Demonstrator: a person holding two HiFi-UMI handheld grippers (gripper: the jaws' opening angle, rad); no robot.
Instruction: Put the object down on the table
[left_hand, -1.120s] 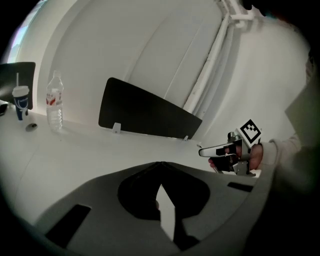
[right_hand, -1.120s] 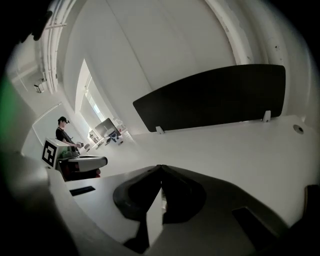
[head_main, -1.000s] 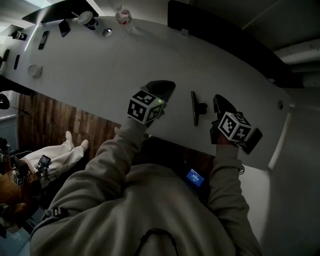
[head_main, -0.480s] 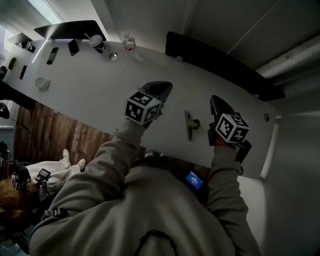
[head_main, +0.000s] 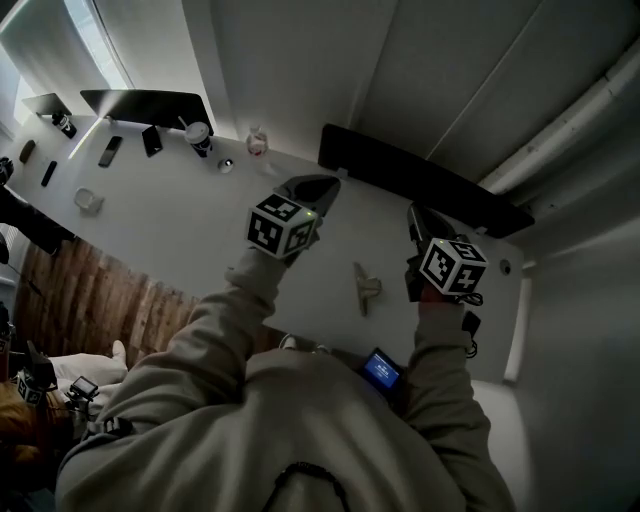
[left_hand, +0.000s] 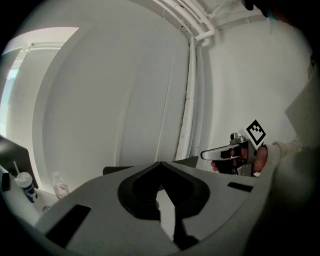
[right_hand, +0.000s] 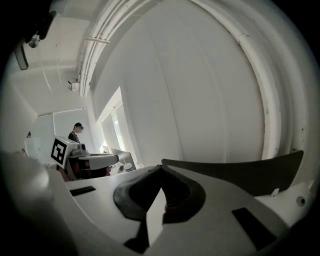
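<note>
A small T-shaped object (head_main: 365, 287) lies on the white table (head_main: 180, 225), between my two grippers and touched by neither. My left gripper (head_main: 316, 186) hangs in the air to its left, jaws shut tip to tip with nothing between them (left_hand: 161, 164). To the object's right my right gripper (head_main: 424, 222) is also lifted off the table, shut and empty (right_hand: 161, 167). Both point nearly level toward the white wall. Each gripper shows in the other's view: the right gripper (left_hand: 234, 152) and the left gripper (right_hand: 86, 160).
A long dark panel (head_main: 420, 185) stands along the table's far edge. At the far left are a lidded cup (head_main: 199, 134), a small bottle (head_main: 257, 141), a dark screen (head_main: 145, 103) and several small dark items (head_main: 110, 150). A person (right_hand: 76, 131) stands in the distance.
Both grippers have risen well above the table, still shut. The head view has tilted up toward the wall. The T-shaped object stays where it lay.
</note>
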